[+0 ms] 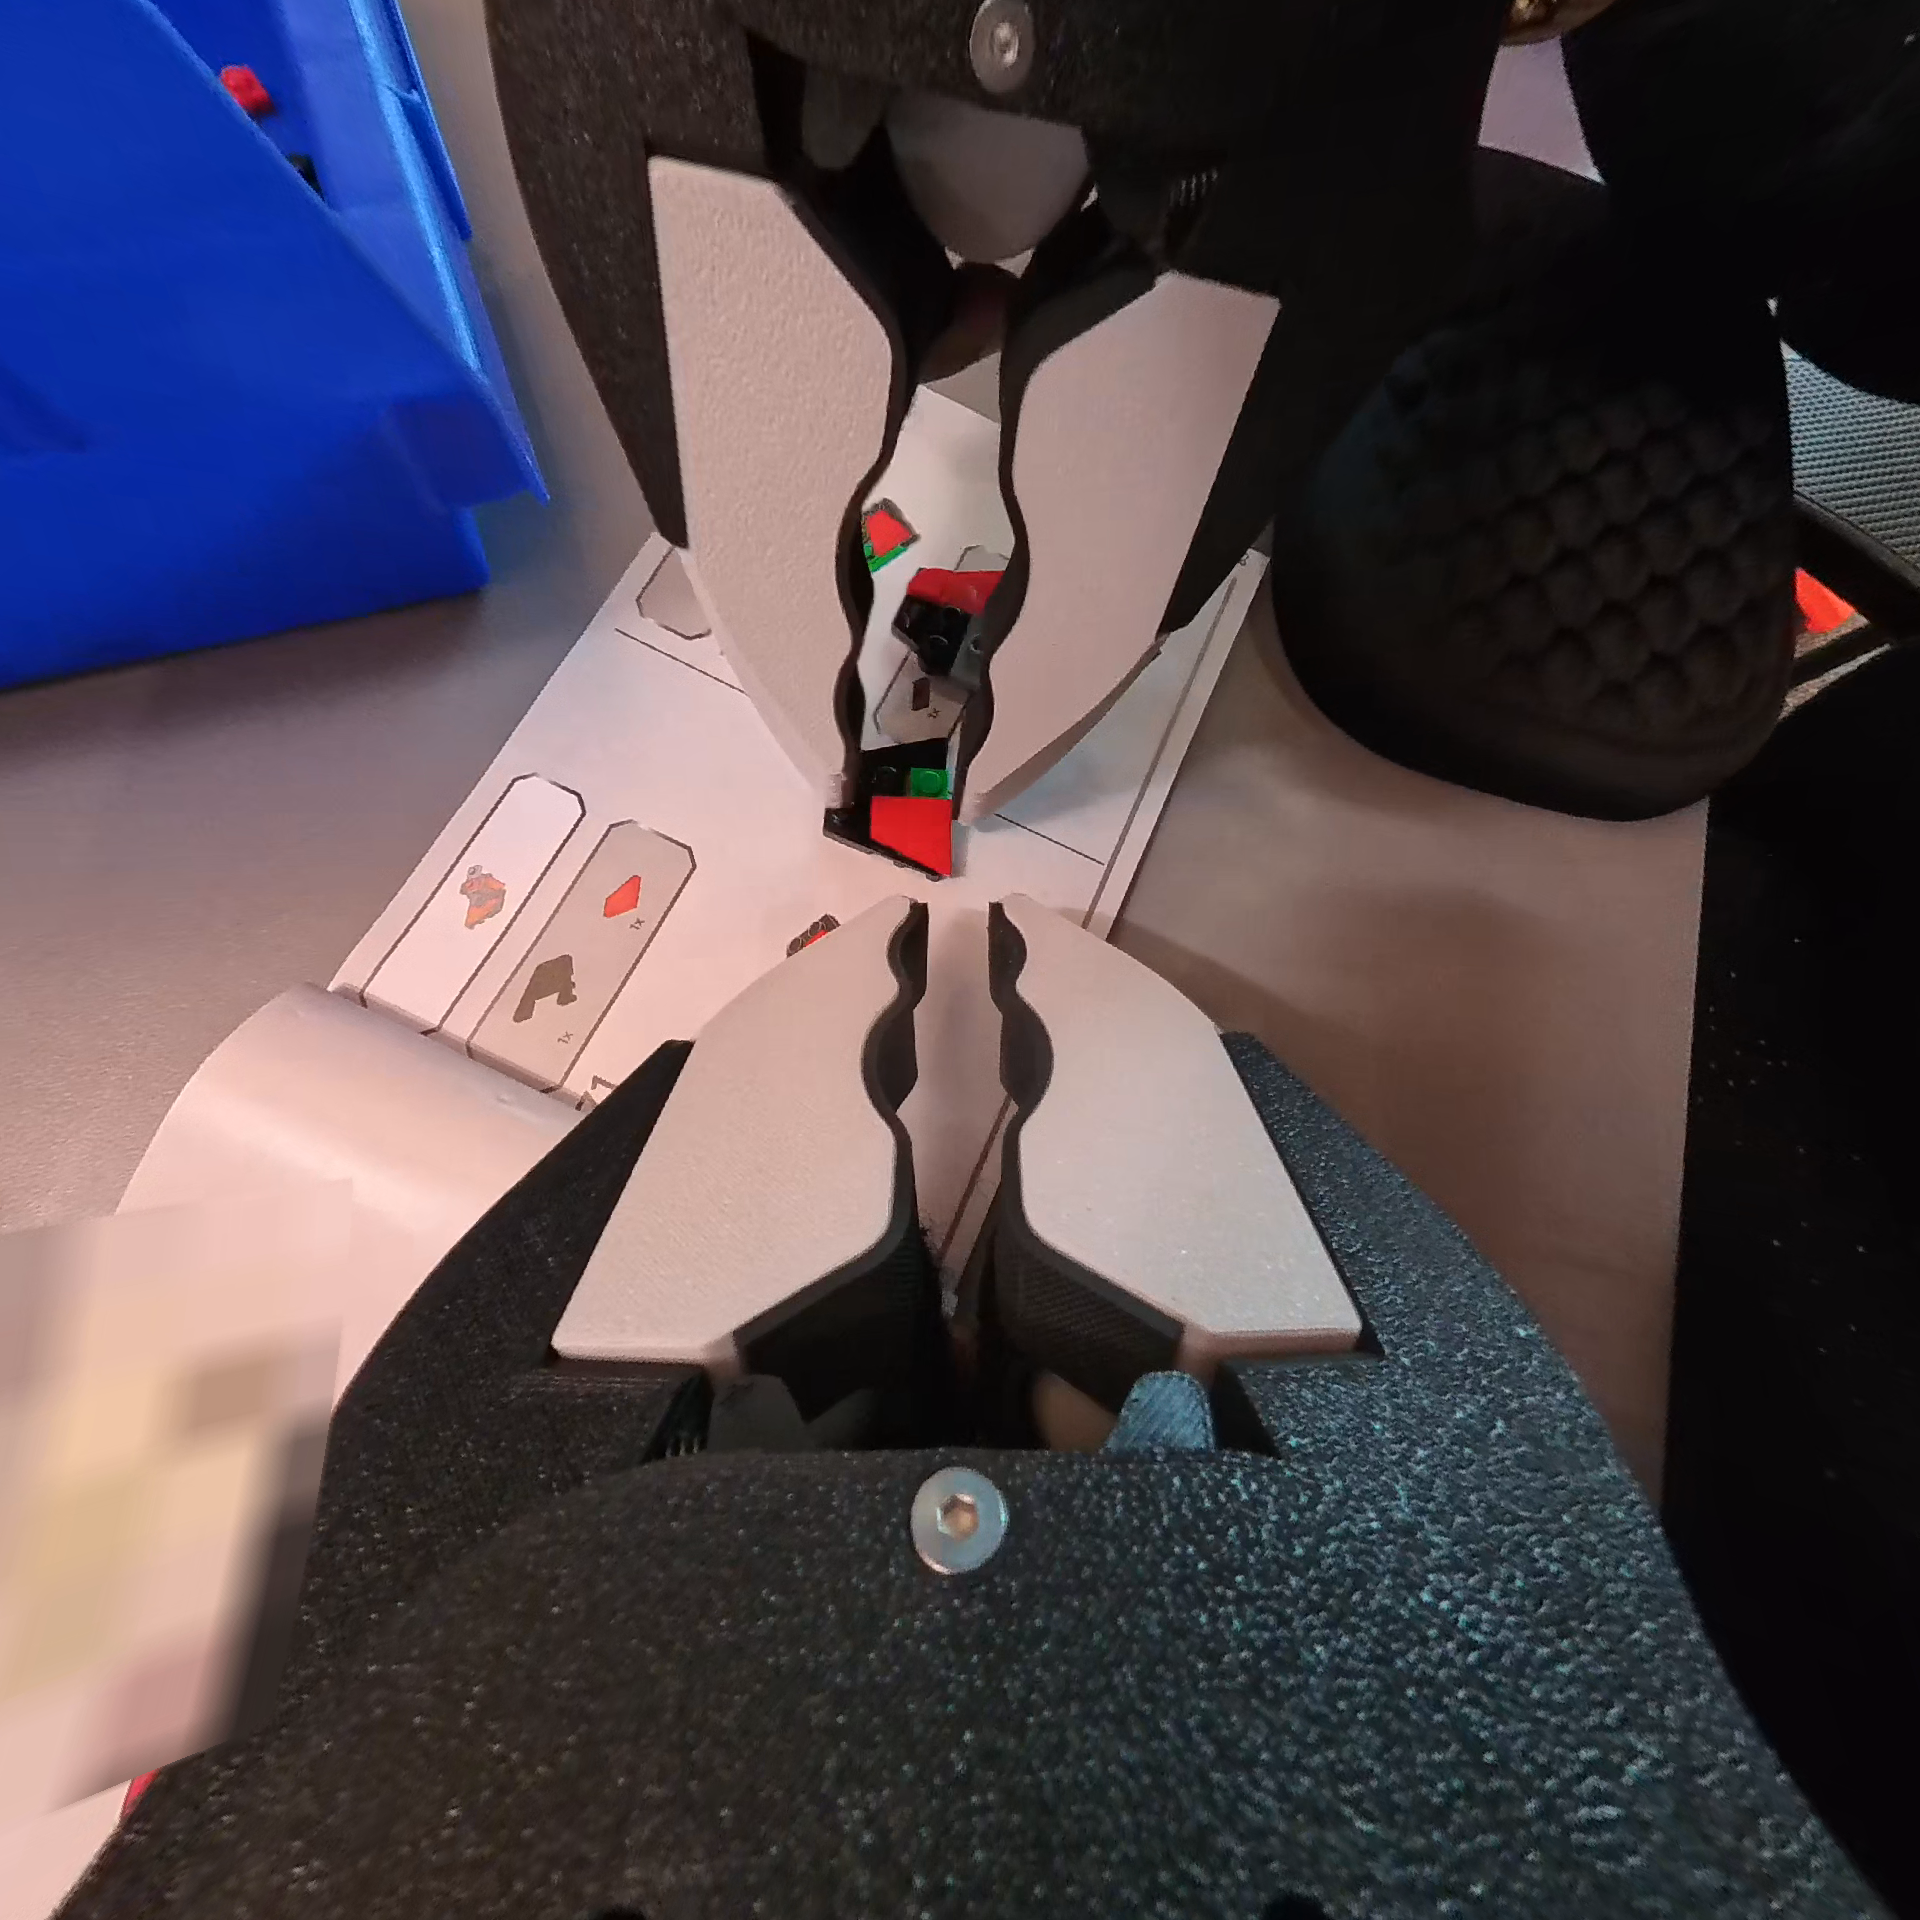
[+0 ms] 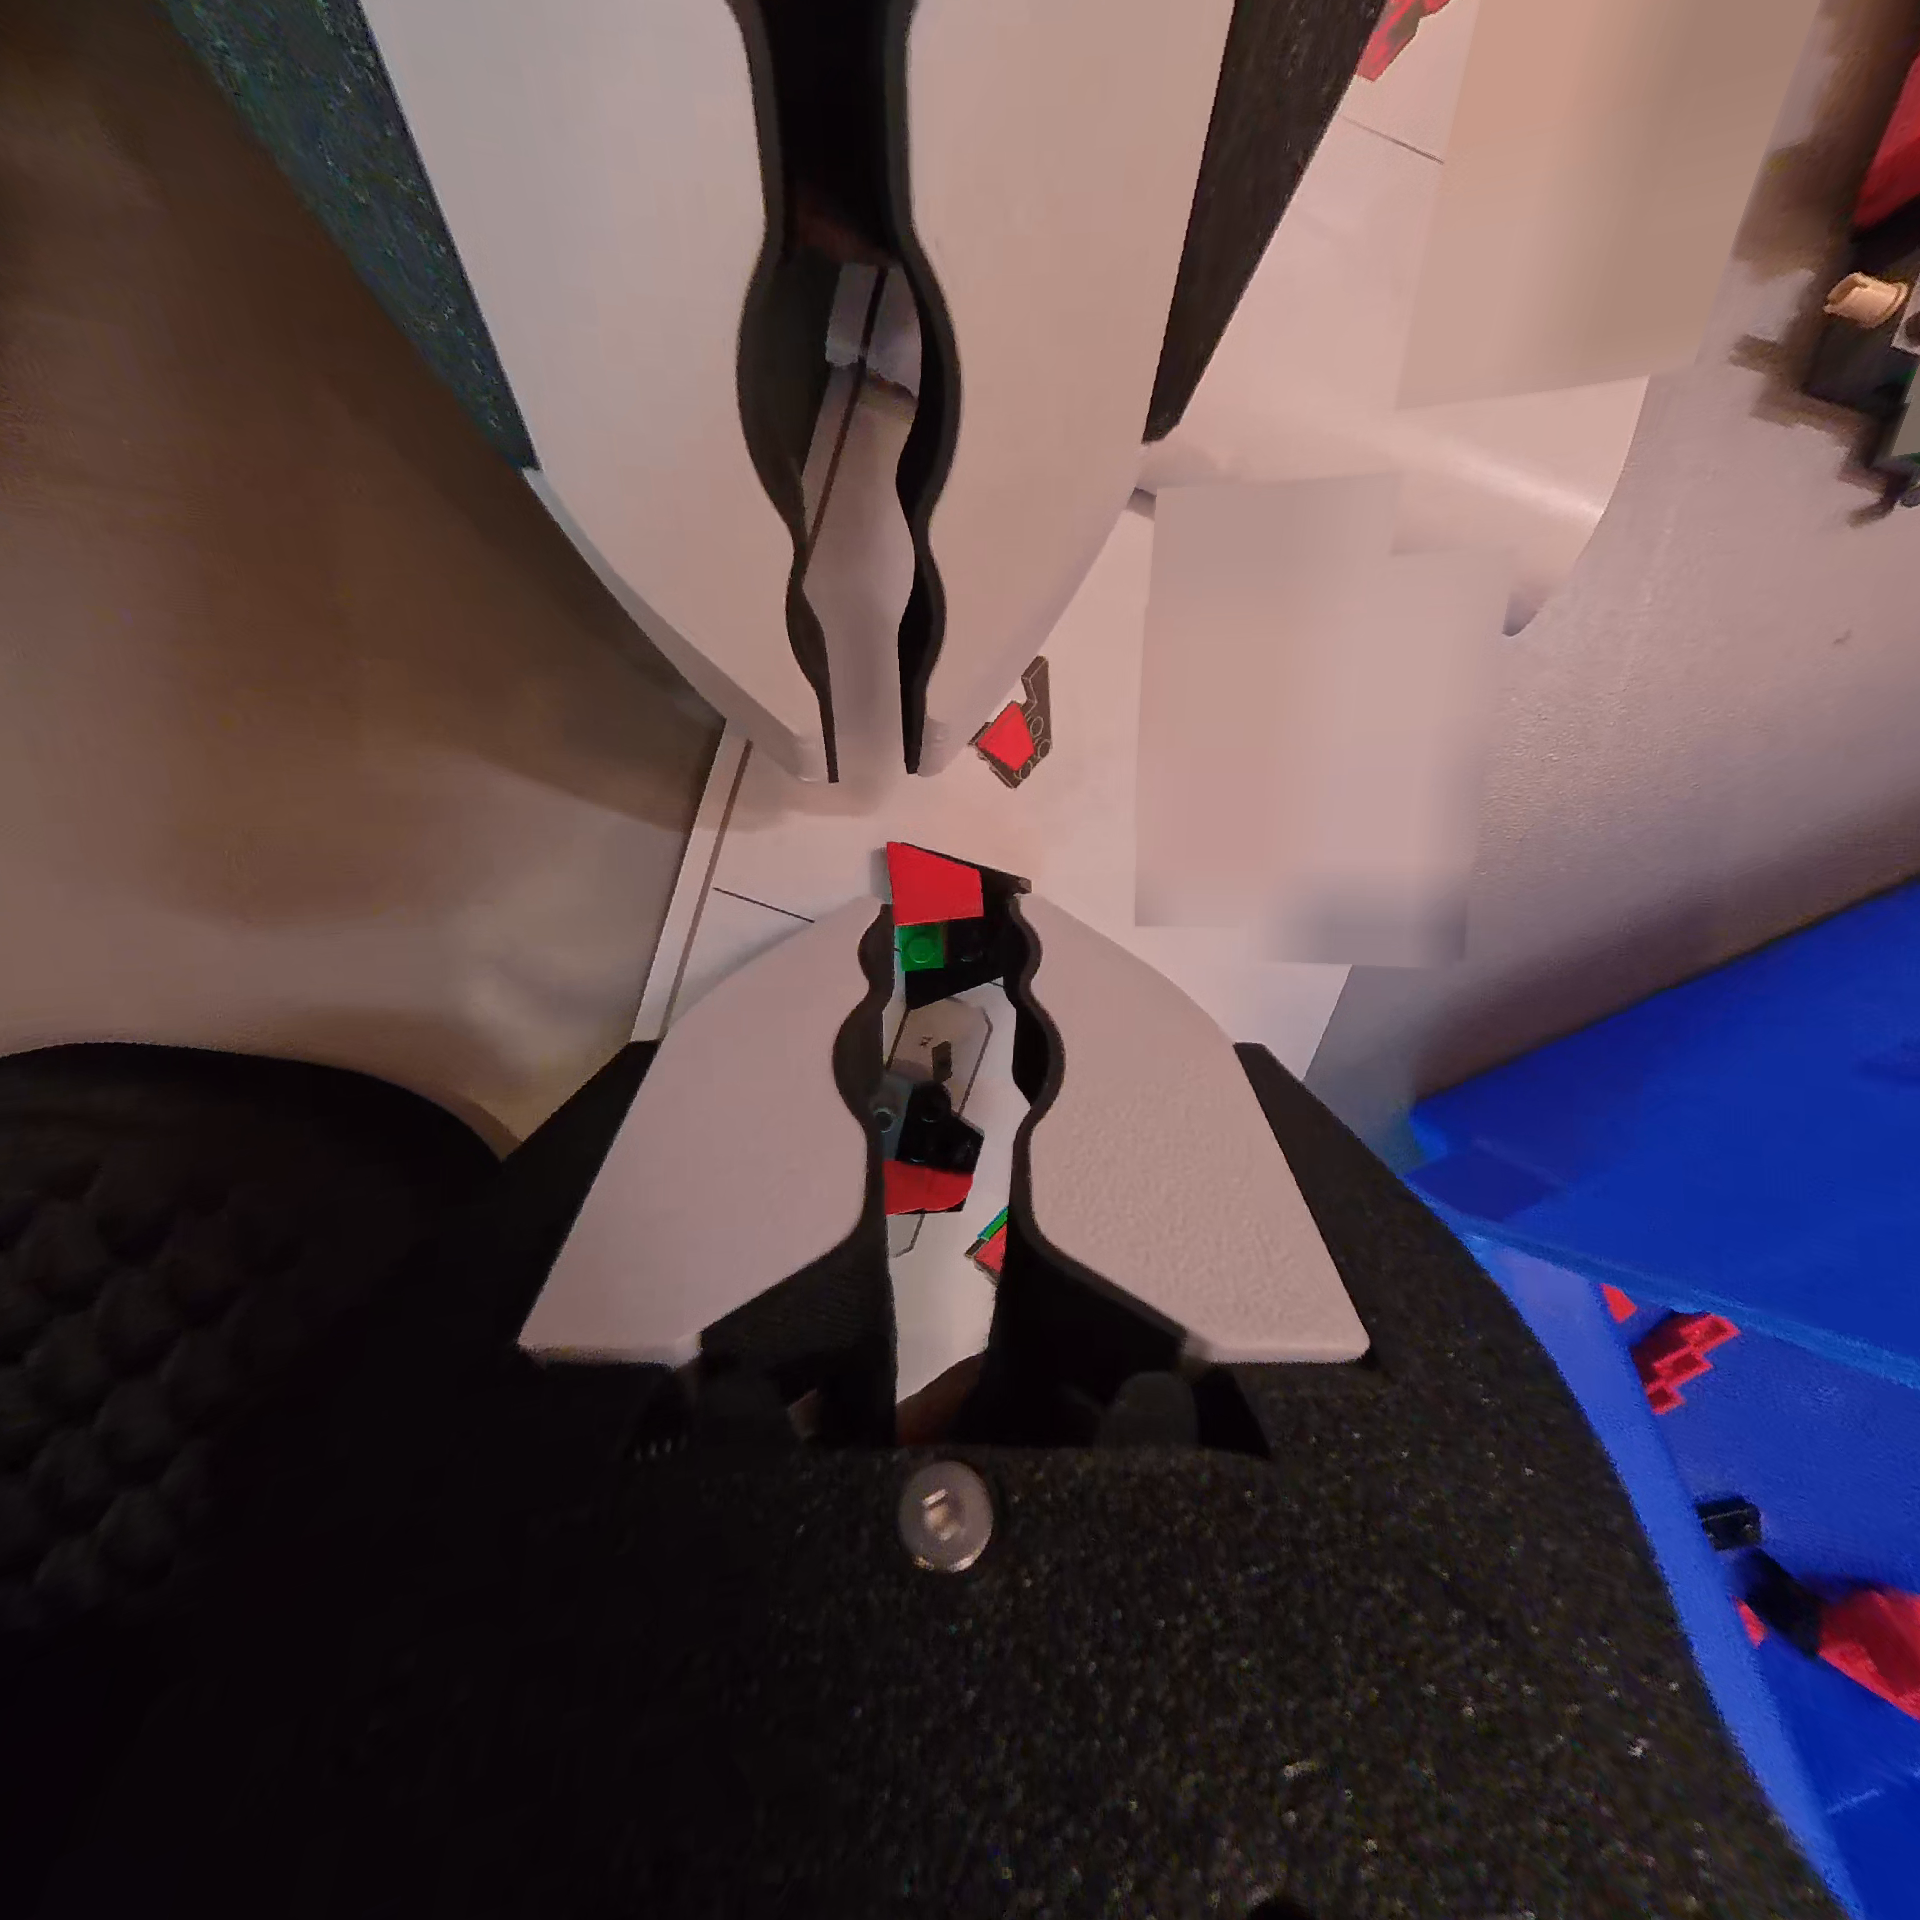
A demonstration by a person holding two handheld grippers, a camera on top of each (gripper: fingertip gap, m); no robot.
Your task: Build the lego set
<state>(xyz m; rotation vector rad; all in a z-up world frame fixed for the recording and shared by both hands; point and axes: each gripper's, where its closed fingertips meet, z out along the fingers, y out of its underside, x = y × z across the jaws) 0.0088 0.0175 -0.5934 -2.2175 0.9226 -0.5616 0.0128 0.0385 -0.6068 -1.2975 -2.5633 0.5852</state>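
The right gripper (image 2: pixel 951 914) grasps a small lego assembly (image 2: pixel 935 914) at its fingertips: a black plate with a red sloped piece on the far end and a green stud piece behind it. The assembly sticks out a little past the tips and sits just above the printed instruction sheet (image 2: pixel 1226 852) that lies on the grey table (image 2: pixel 260 727). In the left wrist view the same assembly (image 1: pixel 906 826) is seen from the other side, pinched at the tips of the right gripper (image 1: pixel 902 805), which comes in from the opposite direction.

The left gripper (image 1: pixel 951 914) faces it tip to tip. Its fingers stand slightly apart, with a narrow gap, and they grasp nothing; they are near the assembly but not touching it. I think the two tools are placed head to head so that one keeps the build steady while the other can push or take a piece from the free end.

A second cluster of bricks (image 2: pixel 925 1153), black with red and a bit of grey, lies on the sheet farther back, visible through the gap of the right fingers. It seems to wait there for joining. The sheet shows drawings of parts (image 1: pixel 582 945), probably kept under the work for comparison. A blue bin (image 2: pixel 1714 1299) with loose red and black pieces (image 2: pixel 1673 1351) stands beside the sheet, close enough to reach.
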